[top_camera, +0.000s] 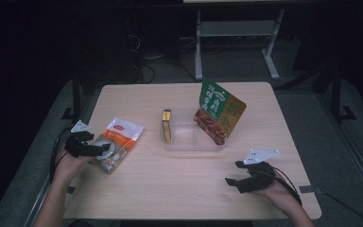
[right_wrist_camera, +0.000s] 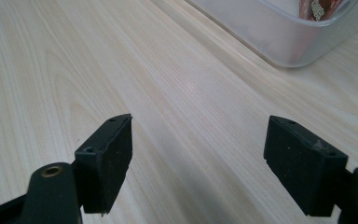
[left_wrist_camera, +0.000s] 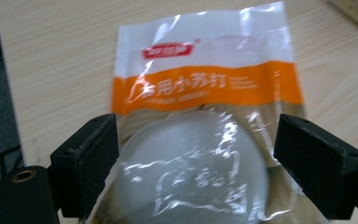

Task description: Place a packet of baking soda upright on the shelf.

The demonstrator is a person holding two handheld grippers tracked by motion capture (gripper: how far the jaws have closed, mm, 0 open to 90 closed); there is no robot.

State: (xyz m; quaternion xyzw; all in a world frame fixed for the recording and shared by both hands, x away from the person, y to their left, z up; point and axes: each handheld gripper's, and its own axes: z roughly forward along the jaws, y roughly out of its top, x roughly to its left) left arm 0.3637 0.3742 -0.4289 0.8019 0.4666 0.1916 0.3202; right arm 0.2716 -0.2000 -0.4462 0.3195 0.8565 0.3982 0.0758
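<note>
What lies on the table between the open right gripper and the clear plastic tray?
Nothing: in the right gripper view, bare pale wood runs from the right gripper to the clear plastic tray.

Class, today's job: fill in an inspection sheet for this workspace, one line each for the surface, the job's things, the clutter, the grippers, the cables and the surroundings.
Surface: light wooden table, bare at the near edge.
Job's things: white-and-orange packet lying flat at the table's left; clear plastic tray mid-table.
Clutter: green snack bag leaning in the tray's right end; small yellow box standing at its left end.
Grippers: left gripper open, jaws either side of the packet's near end, pads not pressing; right gripper open over bare wood, nothing between its jaws.
Cables: black cable trailing from the right gripper; loose leads on the floor behind.
Surroundings: dark room, white metal frame beyond the table.
</note>
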